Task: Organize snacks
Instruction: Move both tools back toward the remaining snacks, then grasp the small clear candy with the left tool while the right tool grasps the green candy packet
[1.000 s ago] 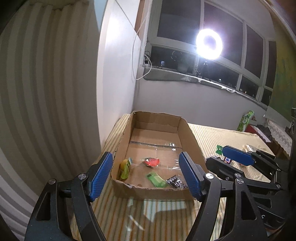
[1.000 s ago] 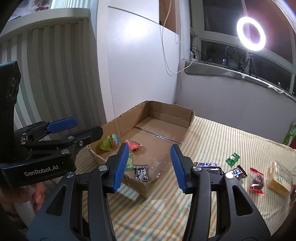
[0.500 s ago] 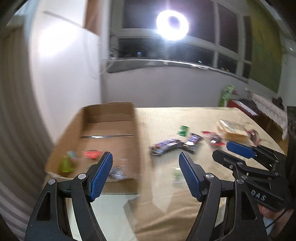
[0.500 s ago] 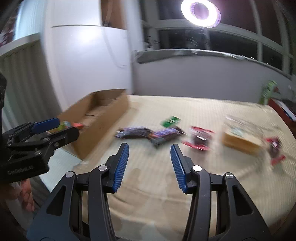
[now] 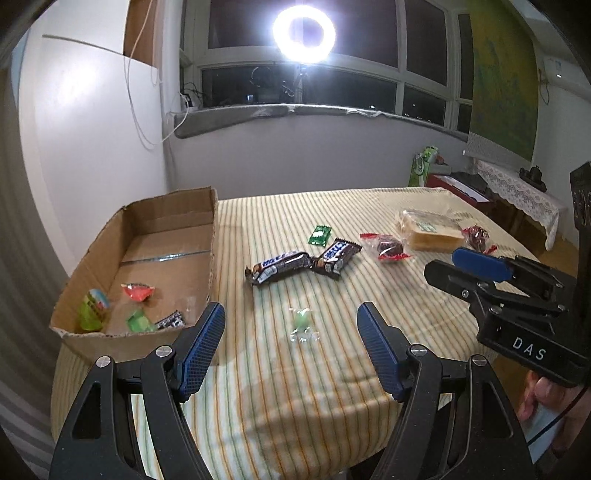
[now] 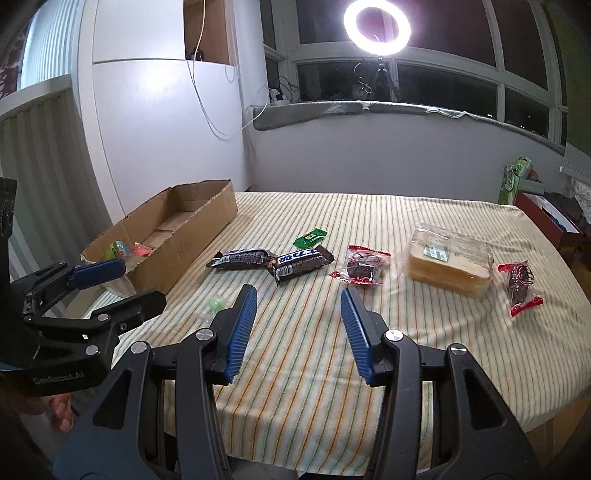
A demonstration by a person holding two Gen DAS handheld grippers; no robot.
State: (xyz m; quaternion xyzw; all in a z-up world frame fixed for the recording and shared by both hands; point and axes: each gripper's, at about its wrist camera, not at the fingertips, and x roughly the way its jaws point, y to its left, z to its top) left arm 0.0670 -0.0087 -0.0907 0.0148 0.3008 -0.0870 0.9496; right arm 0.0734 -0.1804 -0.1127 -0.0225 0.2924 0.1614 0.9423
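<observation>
A cardboard box [image 5: 212, 254] [image 6: 192, 236] lies at the table's left with several small snacks inside, among them a red packet [image 5: 137, 292]. On the striped cloth lie two dark chocolate bars [image 5: 279, 266] [image 6: 301, 263], a green packet [image 5: 320, 235] [image 6: 310, 237], red-wrapped snacks [image 5: 386, 248] [image 6: 364, 266], a bread pack [image 5: 430, 230] [image 6: 448, 260] and a small clear-wrapped green candy [image 5: 303, 325] [image 6: 214, 304]. My left gripper [image 5: 290, 347] stands open just above the near side of the candy. My right gripper [image 6: 297, 332] is open over bare cloth, nothing between its fingers.
A ring light [image 5: 303, 30] shines by the window behind the table. A white wall stands left of the box. Another red-wrapped snack [image 6: 519, 282] lies far right. The table's near edge runs right below both grippers.
Both grippers swung right, from facing the box to facing the loose snacks on the cloth. The box now sits at the left of both views. Neither gripper took hold of anything.
</observation>
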